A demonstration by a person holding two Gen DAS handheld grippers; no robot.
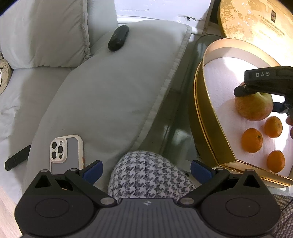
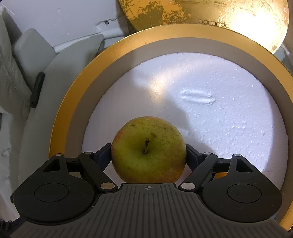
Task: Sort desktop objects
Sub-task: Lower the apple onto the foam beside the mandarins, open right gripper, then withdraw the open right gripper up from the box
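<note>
Right wrist view looks down on the right gripper (image 2: pixel 148 155), whose 2 fingers are clamped on the sides of a yellow-green apple (image 2: pixel 148 149), stem up, just above the white foam floor (image 2: pixel 210 113) of a round gold box (image 2: pixel 73 102). Behind the box leans its gold lid (image 2: pixel 201 12).

Left wrist view shows the same apple (image 1: pixel 253 107) from the side, held low over the foam near 3 small oranges (image 1: pixel 251 140) lying inside the box (image 1: pixel 207 117). The left gripper (image 1: pixel 146 172) hangs with its jaws spread wide and nothing between them, above a houndstooth-clad knee (image 1: pixel 148 175). Beside it, on a grey cushion (image 1: pixel 119 91), lies a phone (image 1: pixel 66 152) face down in a cream case, and farther off a black oval case (image 1: pixel 118 38). A black remote (image 1: pixel 17 160) rests at the cushion's left edge.
</note>
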